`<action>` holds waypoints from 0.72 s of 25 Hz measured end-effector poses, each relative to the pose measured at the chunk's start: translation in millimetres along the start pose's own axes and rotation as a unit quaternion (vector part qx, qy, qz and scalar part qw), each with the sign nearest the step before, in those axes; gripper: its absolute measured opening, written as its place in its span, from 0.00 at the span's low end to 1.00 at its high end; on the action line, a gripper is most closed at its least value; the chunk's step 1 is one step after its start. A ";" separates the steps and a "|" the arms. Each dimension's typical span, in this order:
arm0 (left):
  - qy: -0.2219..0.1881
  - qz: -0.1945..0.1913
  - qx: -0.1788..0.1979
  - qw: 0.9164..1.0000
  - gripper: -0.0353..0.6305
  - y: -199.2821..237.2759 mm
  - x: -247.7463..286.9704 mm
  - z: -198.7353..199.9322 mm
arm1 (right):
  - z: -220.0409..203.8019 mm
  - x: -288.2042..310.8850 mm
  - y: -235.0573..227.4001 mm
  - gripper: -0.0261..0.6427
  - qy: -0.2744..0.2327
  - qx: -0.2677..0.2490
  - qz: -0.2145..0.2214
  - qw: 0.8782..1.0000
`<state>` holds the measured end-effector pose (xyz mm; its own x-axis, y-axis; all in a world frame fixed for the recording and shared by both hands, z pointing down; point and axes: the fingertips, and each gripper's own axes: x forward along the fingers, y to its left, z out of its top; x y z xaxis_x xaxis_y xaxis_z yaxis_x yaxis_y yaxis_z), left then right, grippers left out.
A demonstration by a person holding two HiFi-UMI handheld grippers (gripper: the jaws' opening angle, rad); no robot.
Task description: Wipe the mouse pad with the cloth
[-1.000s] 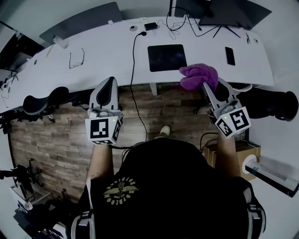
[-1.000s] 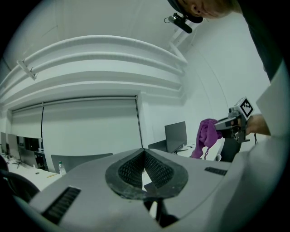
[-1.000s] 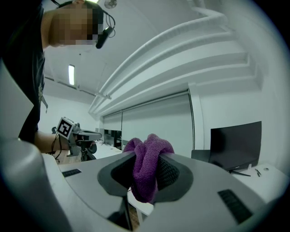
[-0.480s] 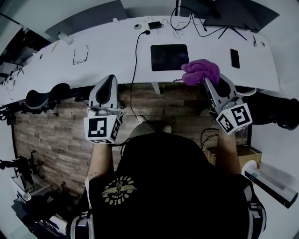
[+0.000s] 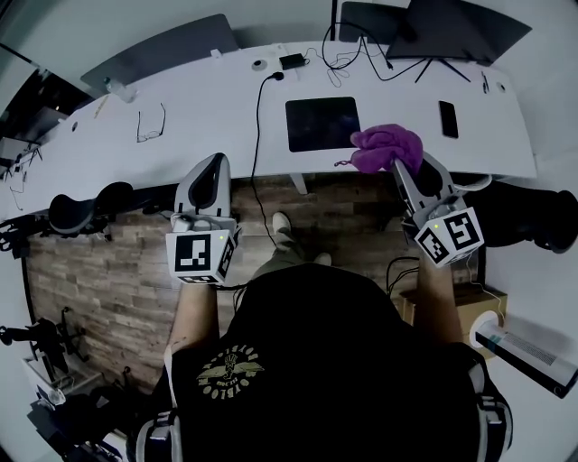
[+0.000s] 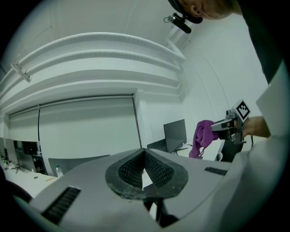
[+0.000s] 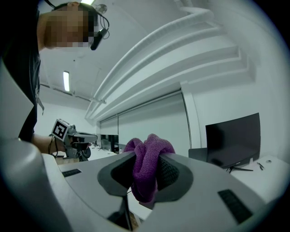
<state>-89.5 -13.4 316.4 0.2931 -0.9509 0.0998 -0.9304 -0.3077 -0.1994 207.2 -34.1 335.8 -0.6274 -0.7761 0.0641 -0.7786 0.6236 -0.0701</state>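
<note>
The black mouse pad [image 5: 322, 124] lies flat in the middle of the white desk [image 5: 199, 108]. My right gripper [image 5: 398, 166] is shut on the purple cloth [image 5: 388, 146], a bunched wad held over the desk's front edge, just right of the pad's near corner. In the right gripper view the cloth [image 7: 147, 167] is pinched between both pads and bulges above them. My left gripper [image 5: 215, 162] is held over the floor in front of the desk, left of the pad, shut with nothing in it; its pads [image 6: 156, 171] meet at the tips.
On the desk are glasses [image 5: 149, 122], a phone [image 5: 447, 118], a charger [image 5: 291, 61] with a black cable [image 5: 258, 126] hanging over the front edge, and a monitor [image 5: 452, 27] at the back. Chairs [image 5: 81, 207] stand left and right; a cardboard box [image 5: 470, 293] is on the floor.
Both grippers stay almost where they were, the cloth still at the desk's front edge. The person's foot has stepped forward towards the desk.
</note>
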 end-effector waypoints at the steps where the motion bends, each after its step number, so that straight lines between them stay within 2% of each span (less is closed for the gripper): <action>1: 0.001 -0.003 -0.001 1.000 0.06 1.5 3.1 -1.2 | 0.4 2.3 -0.3 0.17 0.001 -0.001 -0.001 1.000; 10: 0.020 -0.016 -0.014 1.000 0.06 23.8 36.7 -23.1 | -6.5 36.9 -10.1 0.17 0.024 -0.001 -0.009 1.000; 15: 0.010 -0.013 -0.032 0.999 0.06 43.5 54.3 -24.1 | -5.4 58.1 -12.3 0.17 0.028 -0.004 -0.012 1.000; 18: 0.014 -0.014 -0.026 0.999 0.06 57.0 70.5 -26.1 | -2.6 75.4 -15.8 0.17 0.030 -0.005 -0.014 0.999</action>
<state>-127.7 -97.1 337.6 0.3143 -0.9401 0.1324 -0.9319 -0.3321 -0.1458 172.1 -102.2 344.4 -0.6055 -0.7859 0.1251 -0.7953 0.6035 -0.0580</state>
